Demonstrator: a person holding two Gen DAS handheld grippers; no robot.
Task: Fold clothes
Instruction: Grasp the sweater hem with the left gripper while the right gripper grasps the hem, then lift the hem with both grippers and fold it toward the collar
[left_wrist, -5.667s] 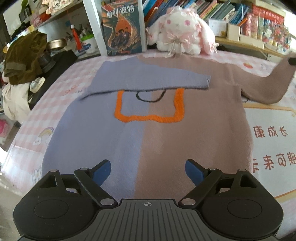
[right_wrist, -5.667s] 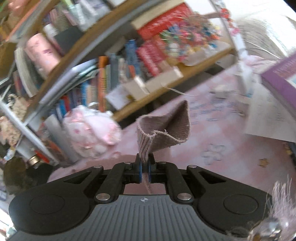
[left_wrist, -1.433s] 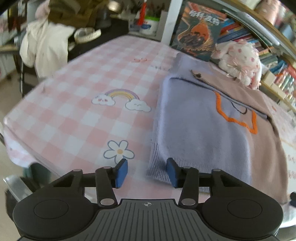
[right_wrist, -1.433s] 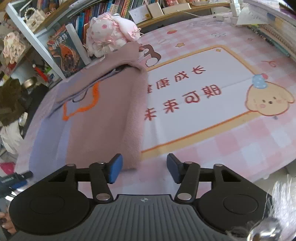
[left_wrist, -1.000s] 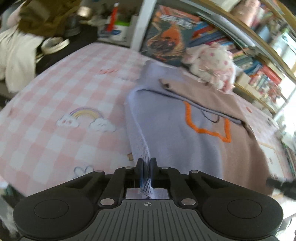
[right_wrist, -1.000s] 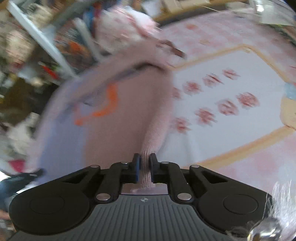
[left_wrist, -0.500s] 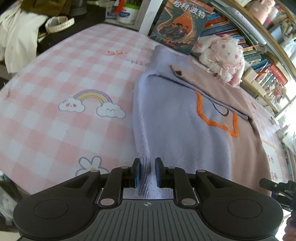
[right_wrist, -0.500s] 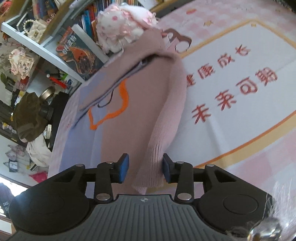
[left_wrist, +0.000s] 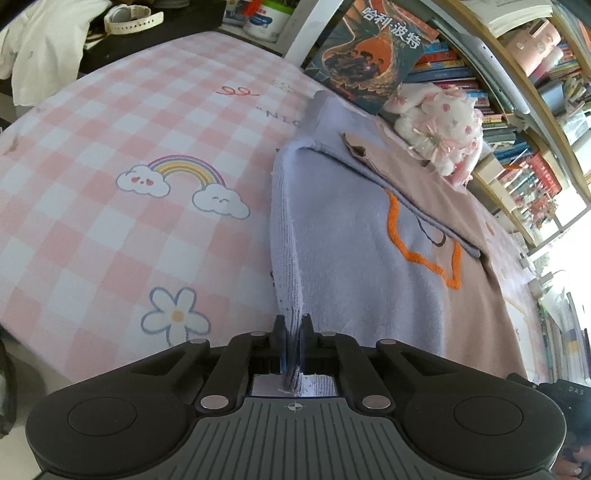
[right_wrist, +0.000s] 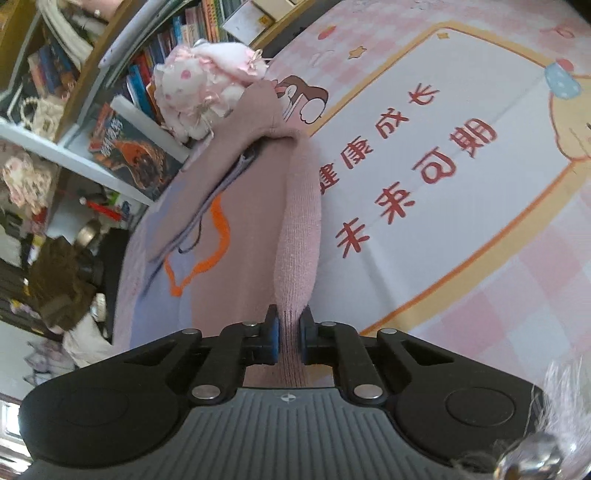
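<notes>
Both pictures are bright with daylight. In the left wrist view the light enters from a window (left_wrist: 569, 236) at the right edge, which is overexposed to plain white. The checked tablecloth (left_wrist: 92, 192) is evenly lit, with only soft shadows beside the sweater (left_wrist: 351, 236). The fisheye lens bends the bookshelf (left_wrist: 517, 122) strongly at the edges. In the right wrist view the centre is sharp, but the left margin is darker and slightly blurred, and the white fluff (right_wrist: 561, 387) at the bottom right is out of focus.
</notes>
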